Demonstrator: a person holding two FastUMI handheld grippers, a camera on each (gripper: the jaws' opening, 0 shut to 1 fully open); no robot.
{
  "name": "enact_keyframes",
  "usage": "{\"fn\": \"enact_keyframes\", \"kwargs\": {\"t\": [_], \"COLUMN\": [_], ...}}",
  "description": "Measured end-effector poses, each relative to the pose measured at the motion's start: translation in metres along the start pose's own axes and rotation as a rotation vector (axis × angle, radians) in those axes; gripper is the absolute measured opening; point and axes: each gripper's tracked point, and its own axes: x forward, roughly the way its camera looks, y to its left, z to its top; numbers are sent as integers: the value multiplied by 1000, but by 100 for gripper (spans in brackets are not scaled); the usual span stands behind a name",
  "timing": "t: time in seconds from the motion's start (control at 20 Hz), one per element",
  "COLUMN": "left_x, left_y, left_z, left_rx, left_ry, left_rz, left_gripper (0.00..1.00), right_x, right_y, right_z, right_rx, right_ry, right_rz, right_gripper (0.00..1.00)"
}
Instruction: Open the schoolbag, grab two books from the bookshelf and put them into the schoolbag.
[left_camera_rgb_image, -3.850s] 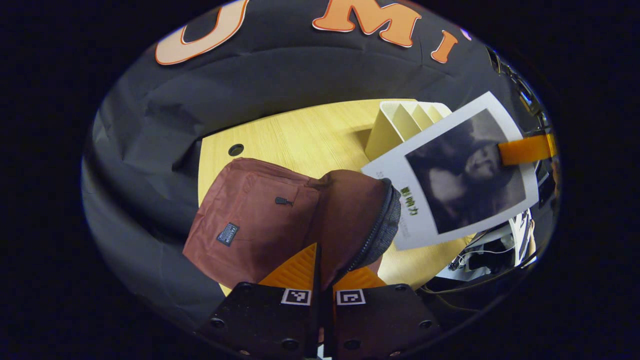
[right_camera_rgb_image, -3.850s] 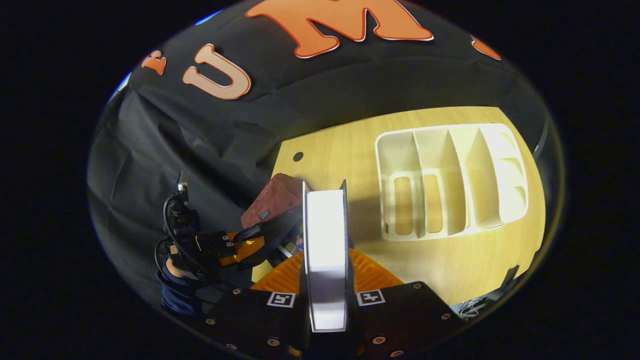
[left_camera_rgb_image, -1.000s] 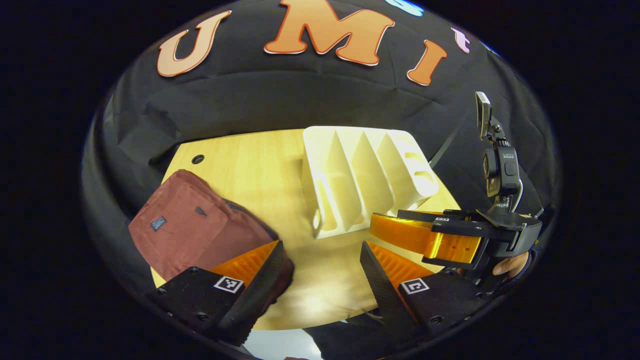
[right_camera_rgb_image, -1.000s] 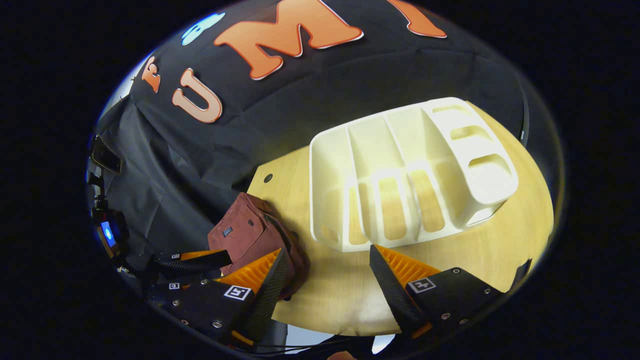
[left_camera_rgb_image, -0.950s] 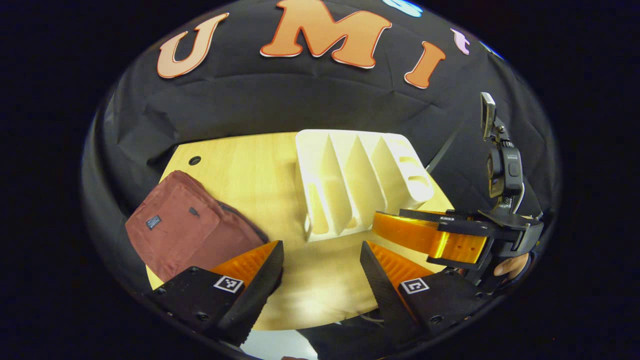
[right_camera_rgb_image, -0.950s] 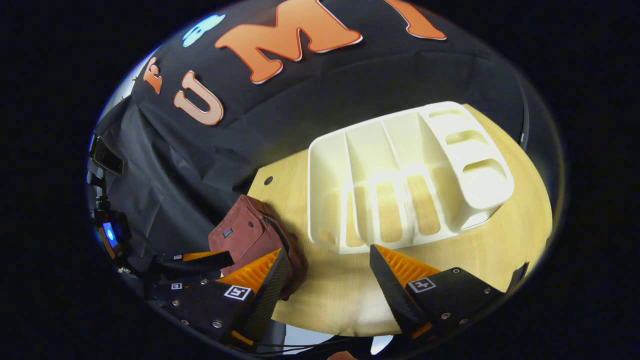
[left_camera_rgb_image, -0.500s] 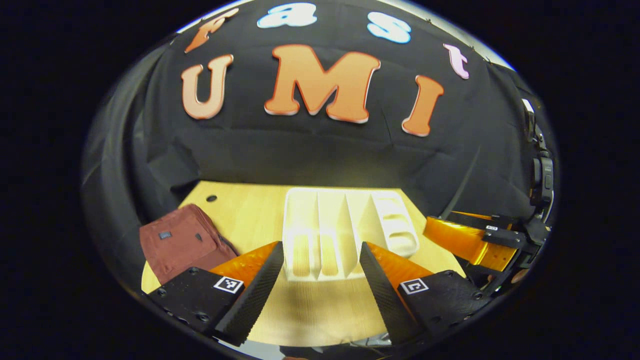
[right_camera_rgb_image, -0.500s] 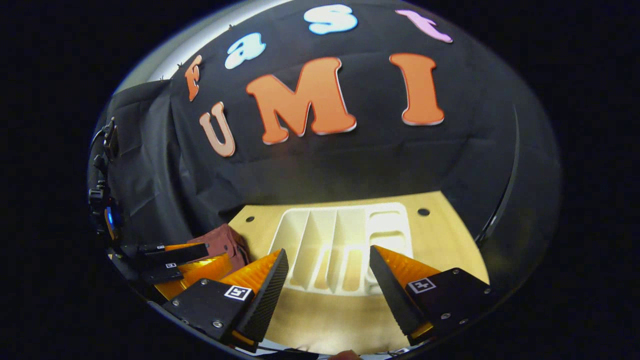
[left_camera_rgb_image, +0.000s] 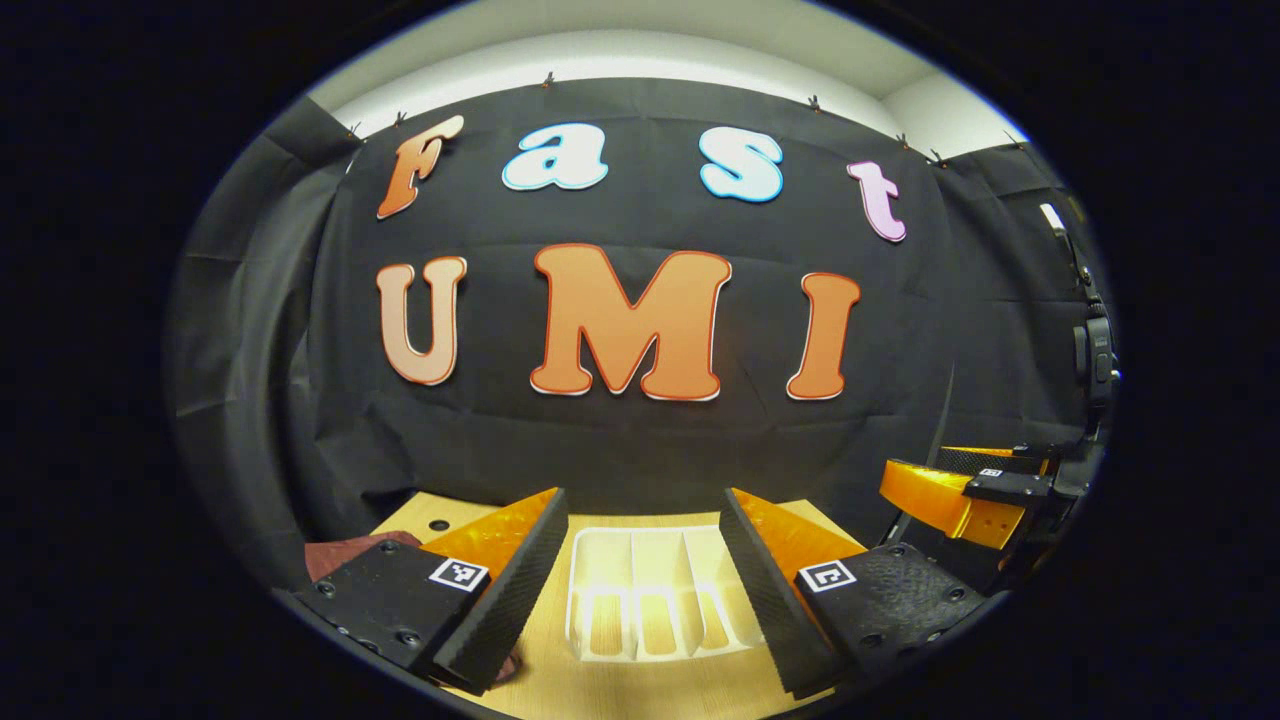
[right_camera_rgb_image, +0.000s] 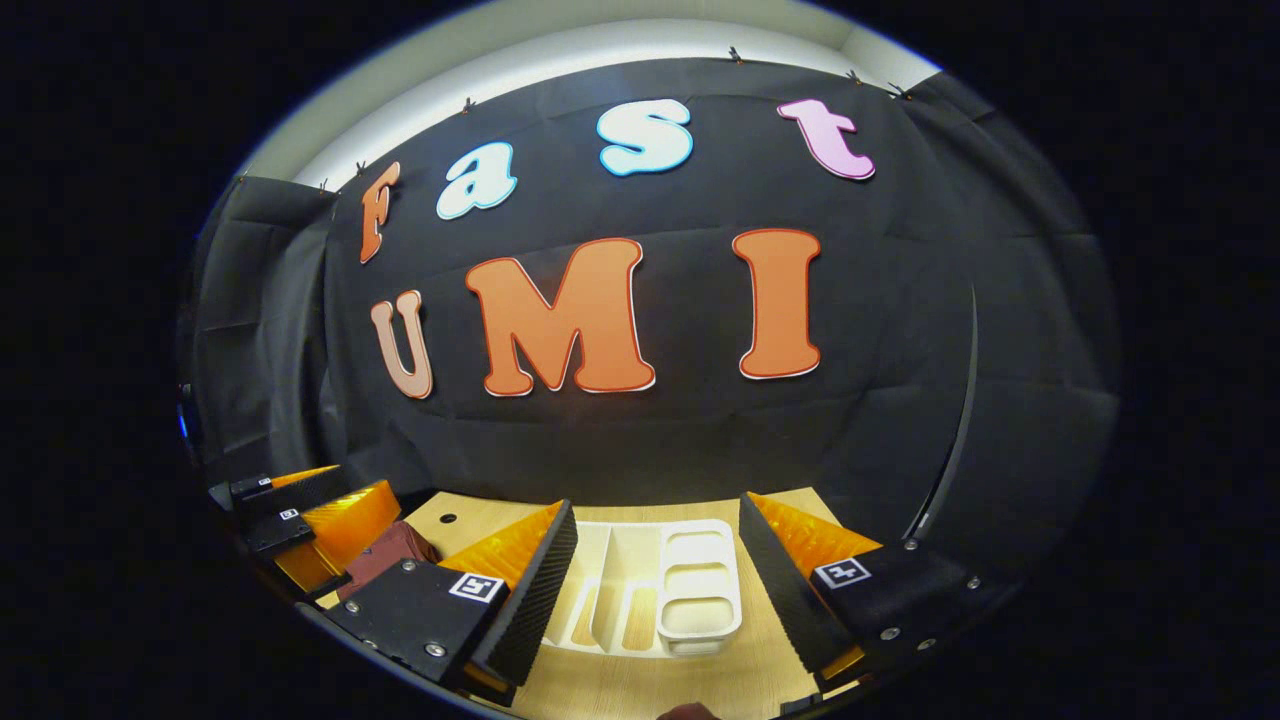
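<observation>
Left gripper view: bookshelf (left_camera_rgb_image: 640, 600) slots run away from camera; both grippers' fingers spread, nothing held.

**Schoolbag mostly hidden, bookshelf and table cut off**

In the left gripper view, the schoolbag (left_camera_rgb_image: 345, 548) shows as a small reddish patch at the lower left; the left tool (left_camera_rgb_image: 640, 585) covers the rest, so whether it is open or closed cannot be told. The bookshelf (left_camera_rgb_image: 640, 590) is flanked and partly covered by the fingers (left_camera_rgb_image: 500, 590), and the table (left_camera_rgb_image: 620, 690) is cut by the lower edge.

In the right gripper view, the schoolbag (right_camera_rgb_image: 385, 552) peeks out between the left tool (right_camera_rgb_image: 310, 525) and the right tool (right_camera_rgb_image: 655, 585). The bookshelf (right_camera_rgb_image: 680, 585) has its left compartments hidden. The left tool is cut off at the view's edge.
</observation>
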Motion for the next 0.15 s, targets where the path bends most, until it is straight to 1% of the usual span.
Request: {"fn": "enact_keyframes", "kwargs": {"t": [0.05, 0.1, 0.15], "left_x": [2, 4, 5], "left_y": [-1, -4, -4], "left_z": [1, 2, 0], "left_rx": [10, 17, 20], "left_ry": [-19, -32, -32], "left_rz": [-10, -18, -26], "left_gripper": [97, 99, 96], "right_x": [-2, -2, -2], "right_y": [2, 5, 8], "right_z": [-2, -6, -10], "right_rx": [3, 10, 13], "right_ry": [-2, 0, 6], "right_rz": [-7, -10, -13], "right_gripper": [97, 97, 97]}}
